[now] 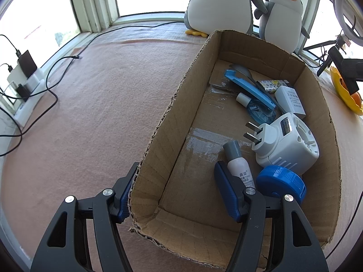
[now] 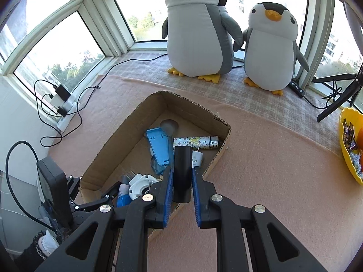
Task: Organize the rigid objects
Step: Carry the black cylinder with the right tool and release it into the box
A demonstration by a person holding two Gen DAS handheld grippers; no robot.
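A black cylinder (image 2: 182,176) is held between the blue pads of the right gripper (image 2: 182,189), lower centre of the right wrist view, jaws closed narrow on it. It hangs over the near right rim of the cardboard box (image 2: 127,136), approx. above the box edge rather than the box floor.

The left gripper (image 1: 179,195) is spread wide, nothing held. In the left wrist view one finger sits outside the box's left wall at lower centre, the other inside, beside a small white bottle w/ grey cap (image 1: 237,161). The wall is thus straddled; whether the outer pad touches the cardboard can't be told for sure.

Already in the box: a white plug adapter (image 1: 285,145), a blue round cap (image 1: 281,181), a blue flat holder (image 1: 249,88), a small clear-blue bottle (image 1: 256,107), a white boxy charger (image 1: 290,100) and a patterned lighter (image 2: 195,142).

Risks, as judged:
- If released now, the cylinder could strike the rim and roll off onto the pink cloth (image 2: 261,154), since it is round and the grip is over the edge.
- A drop onto the crowded right side may send it bouncing off the adapter or cap; the free floor is at frame centre-left of the box.
- The thin, torn box wall could be bent or the box dragged if the left gripper is shifted sideways.
- The inner left finger could knock the white bottle over.
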